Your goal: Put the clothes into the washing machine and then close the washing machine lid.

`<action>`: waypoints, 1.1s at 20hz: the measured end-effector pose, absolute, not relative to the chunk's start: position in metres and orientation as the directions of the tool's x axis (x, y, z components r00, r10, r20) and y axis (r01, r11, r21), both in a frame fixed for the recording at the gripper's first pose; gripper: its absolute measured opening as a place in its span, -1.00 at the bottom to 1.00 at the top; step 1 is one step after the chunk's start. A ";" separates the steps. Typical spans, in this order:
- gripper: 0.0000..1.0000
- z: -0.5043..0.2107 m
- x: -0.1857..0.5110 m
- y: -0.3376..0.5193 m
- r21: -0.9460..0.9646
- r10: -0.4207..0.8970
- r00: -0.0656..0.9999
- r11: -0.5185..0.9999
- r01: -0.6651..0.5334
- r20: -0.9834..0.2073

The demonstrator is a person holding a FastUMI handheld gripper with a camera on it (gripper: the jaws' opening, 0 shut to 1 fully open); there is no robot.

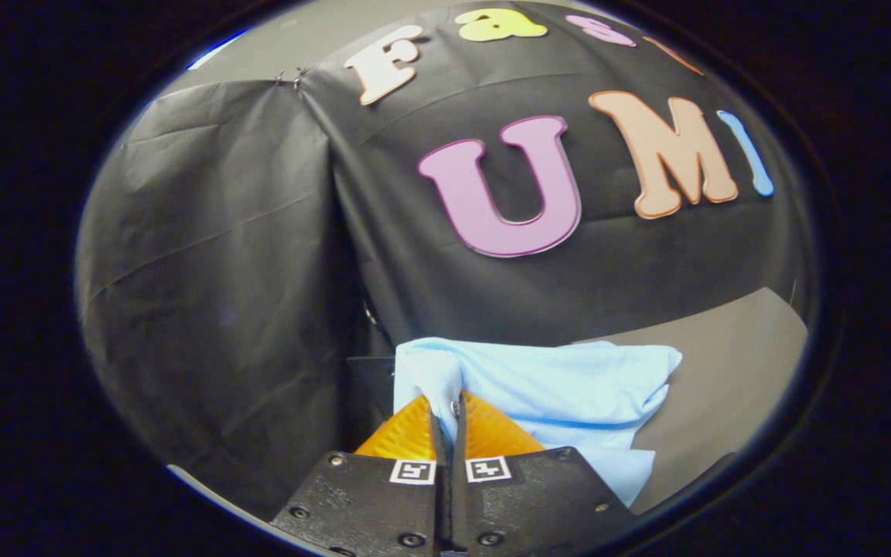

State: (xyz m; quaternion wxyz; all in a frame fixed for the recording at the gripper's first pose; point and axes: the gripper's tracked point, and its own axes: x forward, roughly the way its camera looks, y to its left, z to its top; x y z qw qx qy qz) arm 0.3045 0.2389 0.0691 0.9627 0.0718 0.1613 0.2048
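A: What has the claw [446,414] got?

B: Its two orange fingers [407,433] are pressed nearly together, and a fold of the light blue cloth [569,387] is pinched between the tips. The cloth's near edge rises into that pinch; the rest spreads ahead and to the right of the fingers, over a grey counter [732,363].

A: How do you reckon it handles?

B: Soft and light, I'd judge. It droops and creases on its own, with no stiffness. It looks like a thin knit or towel fabric, not slippery, so ribbed pads should keep hold of it. Nothing fragile about it.

A: Is that fold a good place to hold?

B: Fair. It is near one edge, so most of the cloth will hang and trail below when lifted. A bunch nearer the middle would dangle less. I'd watch the loose end catching on the machine's rim.

A: And the washer?

B: There is a dark shape just beyond the fingers to the left; I cannot tell what it is.
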 end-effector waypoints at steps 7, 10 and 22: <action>-1.00 -0.005 0.314 0.303 0.096 0.423 0.826 0.903 -0.419 -0.373; -0.99 -0.042 0.325 0.325 0.124 0.444 0.807 0.894 -0.431 -0.389; -0.98 -0.217 0.350 0.336 0.033 0.297 0.732 0.935 -0.352 -0.613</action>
